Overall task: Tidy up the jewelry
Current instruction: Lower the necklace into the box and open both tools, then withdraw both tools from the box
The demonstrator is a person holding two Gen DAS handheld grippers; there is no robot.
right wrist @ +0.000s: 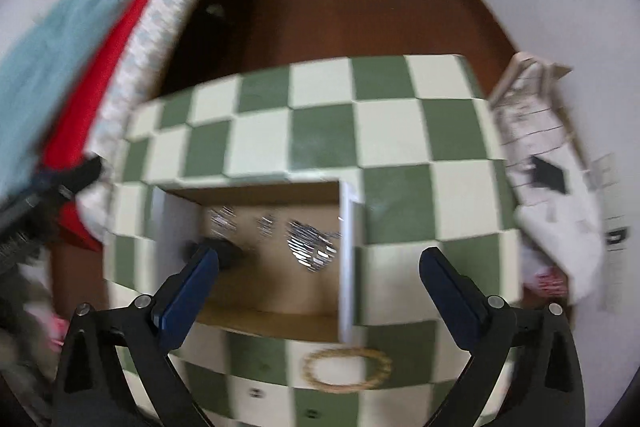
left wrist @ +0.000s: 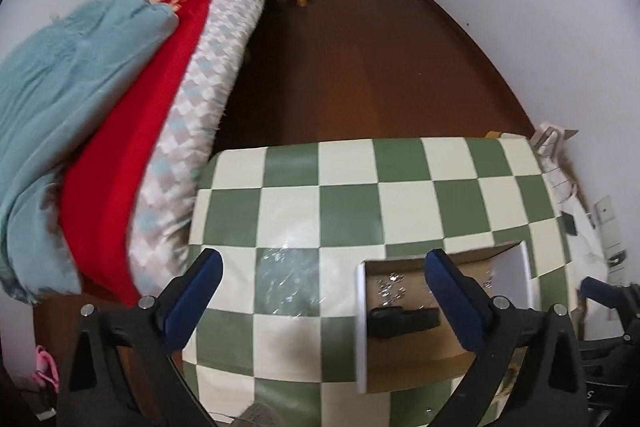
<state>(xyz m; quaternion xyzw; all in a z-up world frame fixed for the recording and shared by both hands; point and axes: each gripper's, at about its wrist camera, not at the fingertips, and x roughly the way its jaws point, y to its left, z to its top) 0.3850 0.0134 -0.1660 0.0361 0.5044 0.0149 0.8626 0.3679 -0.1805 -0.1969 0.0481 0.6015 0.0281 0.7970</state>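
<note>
1. Left gripper [left wrist: 324,291] spread, empty, above the table [left wrist: 400,203], left of the box [left wrist: 362,327].
2. Right gripper [right wrist: 320,281] spread, empty, over the box's right wall.
3. Jewelry [right wrist: 310,247] glitters inside the box; black item [left wrist: 402,319] beside it.
4. Advice: descend slowly, pinch one piece, avoid tangling.

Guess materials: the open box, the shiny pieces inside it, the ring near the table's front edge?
Box: likely cardboard, matte brown inside, white walls.
Shiny pieces: probably metal or rhinestone; bright specular glints, blurred.
Ring: seemingly woven straw or twisted rope, tan, textured.
</note>
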